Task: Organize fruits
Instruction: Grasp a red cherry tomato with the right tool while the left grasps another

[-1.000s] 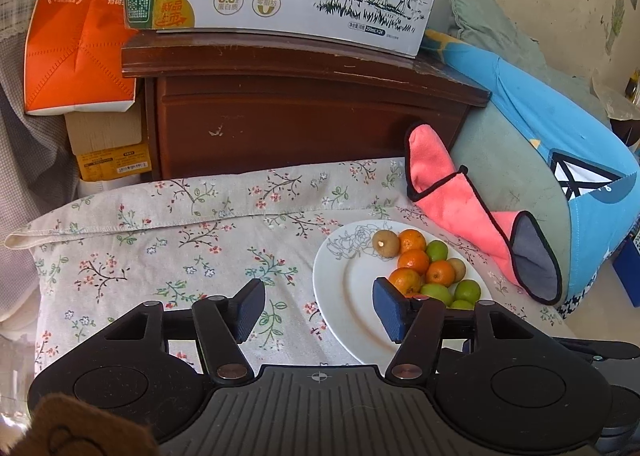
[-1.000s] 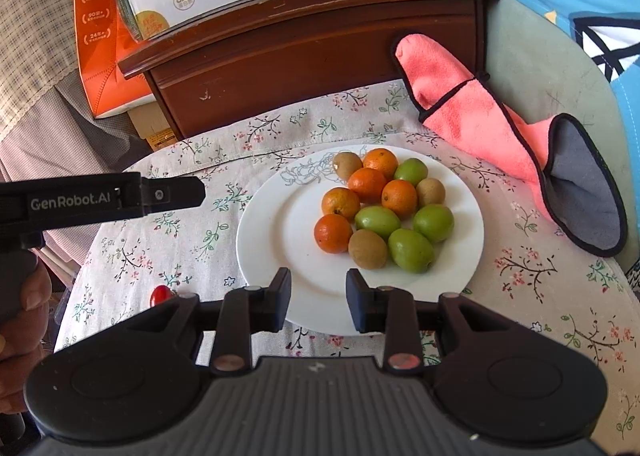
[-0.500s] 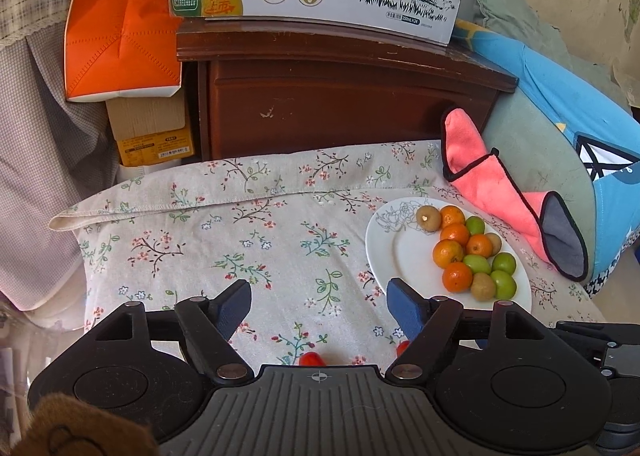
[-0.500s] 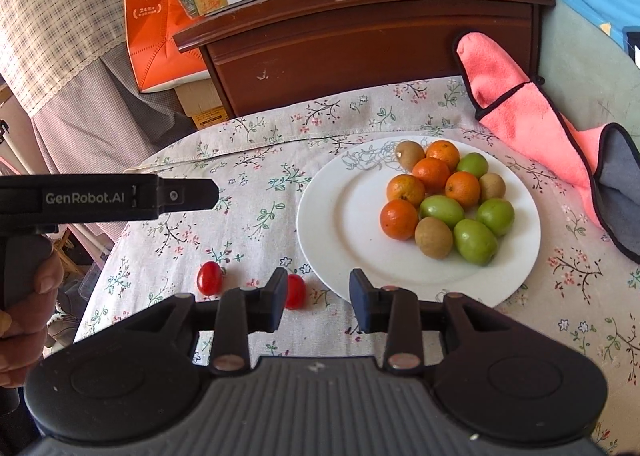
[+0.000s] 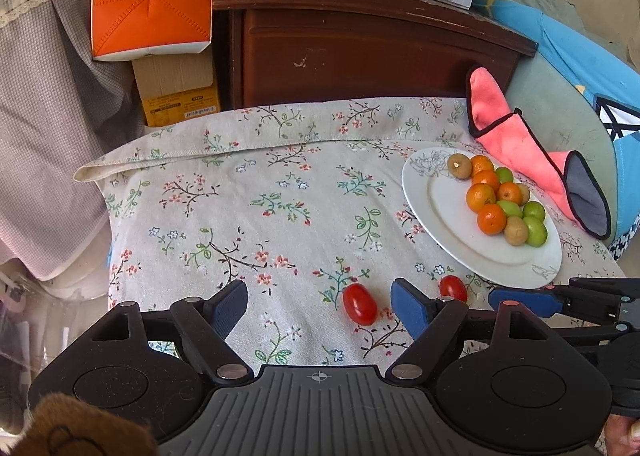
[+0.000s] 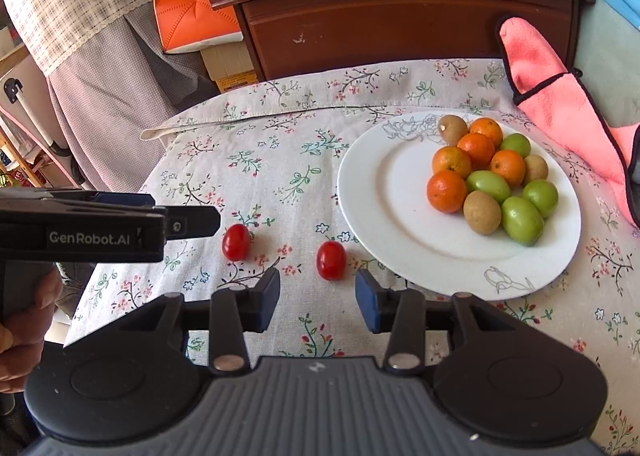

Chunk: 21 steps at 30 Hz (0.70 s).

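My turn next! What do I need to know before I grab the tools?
Left tool: open, empty, low over the flowered cloth.
Right tool: open, empty, also low over the cloth.
White plate: holds the oranges, green fruits and brown fruits, bunched on its far right side.
Two cherry tomatoes lie loose on the cloth: one just ahead of the right tool, near the plate's edge; the other further left, by the left tool.
Left to do: probably put both tomatoes on the plate.
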{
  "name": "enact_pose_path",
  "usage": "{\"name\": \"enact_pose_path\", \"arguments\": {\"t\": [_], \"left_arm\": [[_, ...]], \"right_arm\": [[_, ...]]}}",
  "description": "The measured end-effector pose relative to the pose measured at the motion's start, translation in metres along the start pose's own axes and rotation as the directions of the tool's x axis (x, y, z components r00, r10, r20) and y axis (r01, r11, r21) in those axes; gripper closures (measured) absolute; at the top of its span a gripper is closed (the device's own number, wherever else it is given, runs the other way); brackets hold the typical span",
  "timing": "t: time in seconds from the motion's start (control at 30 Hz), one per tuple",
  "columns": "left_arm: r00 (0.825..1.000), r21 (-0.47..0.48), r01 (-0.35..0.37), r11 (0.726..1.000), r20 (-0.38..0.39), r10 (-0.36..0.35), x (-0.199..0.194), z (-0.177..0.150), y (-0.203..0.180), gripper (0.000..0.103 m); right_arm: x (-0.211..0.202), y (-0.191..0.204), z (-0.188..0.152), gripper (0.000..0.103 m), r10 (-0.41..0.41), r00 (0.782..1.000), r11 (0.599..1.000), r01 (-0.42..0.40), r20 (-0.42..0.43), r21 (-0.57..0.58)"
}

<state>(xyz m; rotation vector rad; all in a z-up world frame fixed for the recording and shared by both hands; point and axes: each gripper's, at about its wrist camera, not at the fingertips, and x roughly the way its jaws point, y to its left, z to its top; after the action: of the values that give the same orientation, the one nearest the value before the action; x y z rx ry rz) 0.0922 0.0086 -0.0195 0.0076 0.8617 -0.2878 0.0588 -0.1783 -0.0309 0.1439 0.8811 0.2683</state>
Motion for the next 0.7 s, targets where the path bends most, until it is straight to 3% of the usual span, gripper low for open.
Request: {"name": "enact_pose_path", "arguments": {"t": [0.53, 0.7], "left_arm": [[1.000, 0.062, -0.015, 0.998, -0.009, 0.015, 0.003, -0.006, 0.001, 0.023], [1.000, 0.077, -0.007, 0.997, -0.014, 0.008, 0.004, -0.007, 0.000, 0.023]], "right_arm": [[0.017, 0.003, 0.003, 0.061, -0.035, 0.999, 0.998, 0.036, 0.018, -0.043], [0.020, 0.006, 0.003, 0.073, -0.038, 0.999, 0.997, 0.040, 0.032, -0.073]]}}
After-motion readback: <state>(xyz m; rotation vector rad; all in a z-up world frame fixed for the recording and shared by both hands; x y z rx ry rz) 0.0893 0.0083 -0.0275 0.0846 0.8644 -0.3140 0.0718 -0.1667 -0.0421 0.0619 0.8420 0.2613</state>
